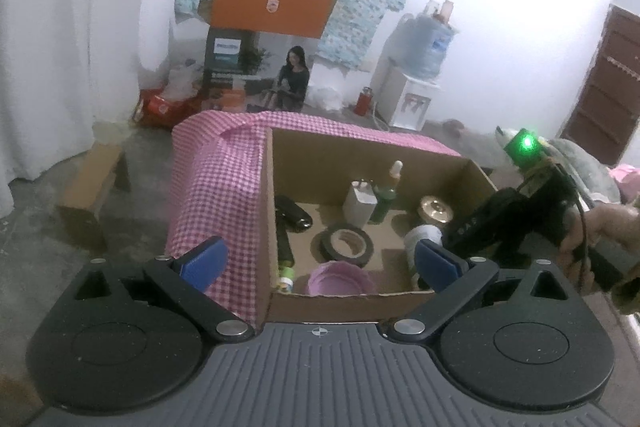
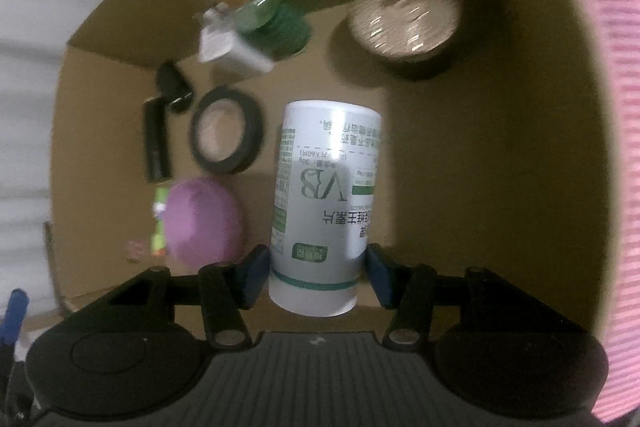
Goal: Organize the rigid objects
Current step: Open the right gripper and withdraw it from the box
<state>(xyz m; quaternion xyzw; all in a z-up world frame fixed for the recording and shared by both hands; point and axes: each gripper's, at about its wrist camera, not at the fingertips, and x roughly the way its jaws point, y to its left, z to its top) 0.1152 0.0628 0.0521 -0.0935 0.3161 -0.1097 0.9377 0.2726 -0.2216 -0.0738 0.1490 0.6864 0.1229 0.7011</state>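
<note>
An open cardboard box stands on a pink checked cloth. My right gripper points down into the box, shut on a white bottle with green print, a blue pad on each side of it. The left wrist view shows that bottle at the box's right side, with a hand behind the right tool. On the box floor lie a black tape roll, a pink lid, a white charger, a green dropper bottle and a gold-topped round tin. My left gripper hovers open before the box's near wall, holding nothing.
Black stick-shaped items lie along the box's left wall beside a small green tube. Beyond the table are an orange carton, a water dispenser, a low cardboard box on the floor and a brown door.
</note>
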